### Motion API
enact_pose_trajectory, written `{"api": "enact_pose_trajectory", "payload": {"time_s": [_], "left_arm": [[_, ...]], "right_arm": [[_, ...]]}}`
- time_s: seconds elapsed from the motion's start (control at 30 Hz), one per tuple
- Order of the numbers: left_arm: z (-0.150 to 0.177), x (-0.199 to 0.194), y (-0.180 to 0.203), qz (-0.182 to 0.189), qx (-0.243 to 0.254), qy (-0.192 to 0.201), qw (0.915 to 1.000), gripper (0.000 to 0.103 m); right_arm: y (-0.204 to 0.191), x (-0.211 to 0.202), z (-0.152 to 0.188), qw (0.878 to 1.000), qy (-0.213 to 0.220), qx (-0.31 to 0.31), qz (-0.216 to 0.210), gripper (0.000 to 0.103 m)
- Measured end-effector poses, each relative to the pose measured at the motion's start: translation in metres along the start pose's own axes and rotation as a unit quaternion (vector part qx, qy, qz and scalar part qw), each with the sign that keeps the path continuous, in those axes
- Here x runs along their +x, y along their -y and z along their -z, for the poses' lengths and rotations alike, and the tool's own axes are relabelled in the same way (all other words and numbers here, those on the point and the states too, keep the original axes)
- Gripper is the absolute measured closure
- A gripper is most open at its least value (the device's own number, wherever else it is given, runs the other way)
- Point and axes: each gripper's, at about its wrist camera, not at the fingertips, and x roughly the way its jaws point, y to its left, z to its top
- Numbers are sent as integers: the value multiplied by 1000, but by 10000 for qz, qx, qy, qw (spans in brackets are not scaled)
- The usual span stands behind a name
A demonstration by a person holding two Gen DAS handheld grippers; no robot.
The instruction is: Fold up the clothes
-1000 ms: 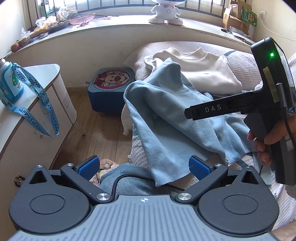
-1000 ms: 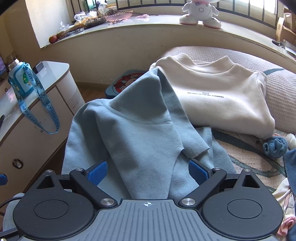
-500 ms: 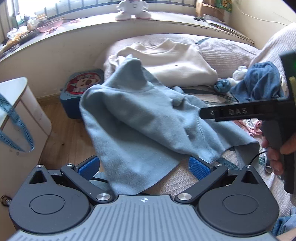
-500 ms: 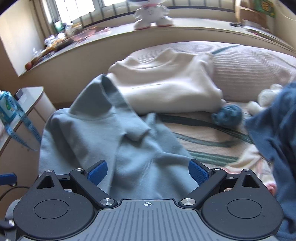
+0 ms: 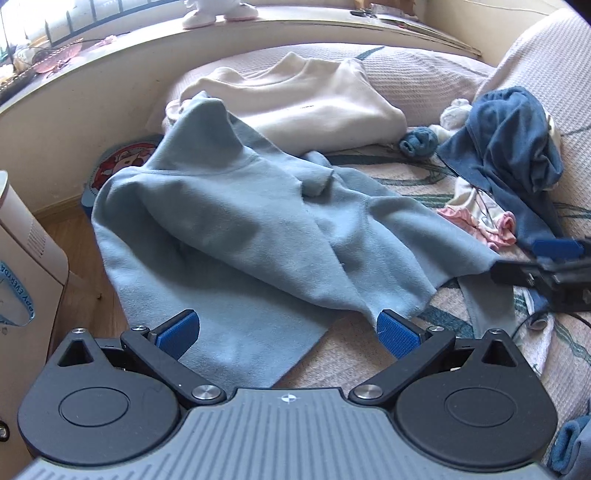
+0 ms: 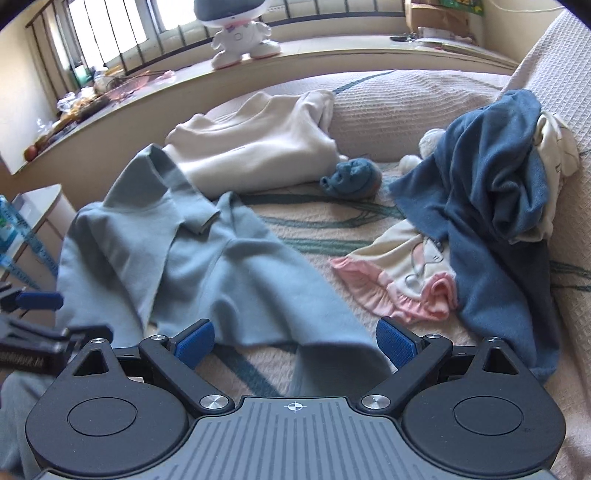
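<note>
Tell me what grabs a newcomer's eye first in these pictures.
A rumpled light blue fleece garment sprawls across the near bed edge, in front of both open grippers. Behind it lies a cream sweatshirt; to the right a dark blue fleece heap is piled over a pink-frilled cloth. A white toy robot stands on the window ledge.

Over the last 1 s the light blue sweatshirt (image 5: 229, 229) has gone from a raised, draped heap to lying spread across the bed (image 6: 314, 218), its right edge drawn out beside the pink-frilled garment (image 6: 399, 284). The right gripper (image 6: 294, 341) has swung rightward, and the left gripper (image 5: 288, 332) now faces the dark blue garment (image 5: 509, 147).
</note>
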Motion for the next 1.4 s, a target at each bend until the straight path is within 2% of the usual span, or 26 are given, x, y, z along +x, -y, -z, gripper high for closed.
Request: {"api": "enact_pose_trajectory", "payload": {"time_s": [0.13,0.23,0.4,0.43,0.5,0.57,0.7,0.8,0.83,0.9,0.93,1.0,1.03,1.07,1.1,1.13,1.17,1.2,1.23,1.4], "left_arm": [[-9,5,-22,-235,-220,68,9995,0],[-20,-2,-44,-418,-372,233,9982,0],[-42,-9,-75,-724,-499,447,9951,0],[-47,-8,-80,-786,-514,464,9945,0],[-58,-5,-87,-872,-535,516,9934,0],[-71,-3,-89,-818,-451,610,9938,0],[-98,10,-77,-674,19,769,9948,0],[-117,28,-62,-591,447,814,9939,0],[-120,34,-56,-566,618,809,9932,0],[-125,46,-45,-516,977,788,9908,0],[-128,52,-39,-491,1156,777,9890,0],[-133,64,-27,-440,1512,753,9846,0],[-136,70,-27,-414,1517,734,9848,0],[-138,76,-29,-387,1463,713,9859,1],[-141,82,-31,-360,1409,692,9870,4],[-144,85,-35,-272,1303,706,9886,27],[-146,88,-40,-164,1180,732,9902,73],[-150,85,-45,-128,1074,812,9908,93],[-154,79,-51,-115,974,908,9910,98],[-175,52,-78,-53,468,1388,9892,98]], "right_arm": [[-16,2,1,9989,3,-209,-417,7],[-46,7,-5,9935,-8,-641,-943,7],[-95,23,-2,9715,-137,-1922,-1380,10],[-101,27,1,9663,-152,-2194,-1338,11],[-109,34,9,9546,-158,-2740,-1160,26],[-112,41,14,9430,-199,-3174,-980,36],[-104,50,23,9142,-423,-3945,-823,37],[-104,57,26,9032,-516,-4180,-824,41],[-106,60,27,9009,-524,-4232,-812,43],[-109,65,29,8960,-542,-4336,-787,55],[-111,67,29,8962,-525,-4338,-771,58],[-111,72,25,9026,-498,-4212,-736,70],[-111,74,23,9057,-484,-4149,-719,76],[-110,75,19,9100,-459,-4067,-669,88],[-109,75,15,9140,-434,-3985,-619,94],[-107,71,9,9163,-349,-3948,-582,96],[-104,66,3,9184,-264,-3910,-545,100],[-102,62,-2,9204,-178,-3872,-507,100],[-100,57,-9,9216,-74,-3857,-428,100],[-83,37,-70,9274,729,-3664,199,100]]}}
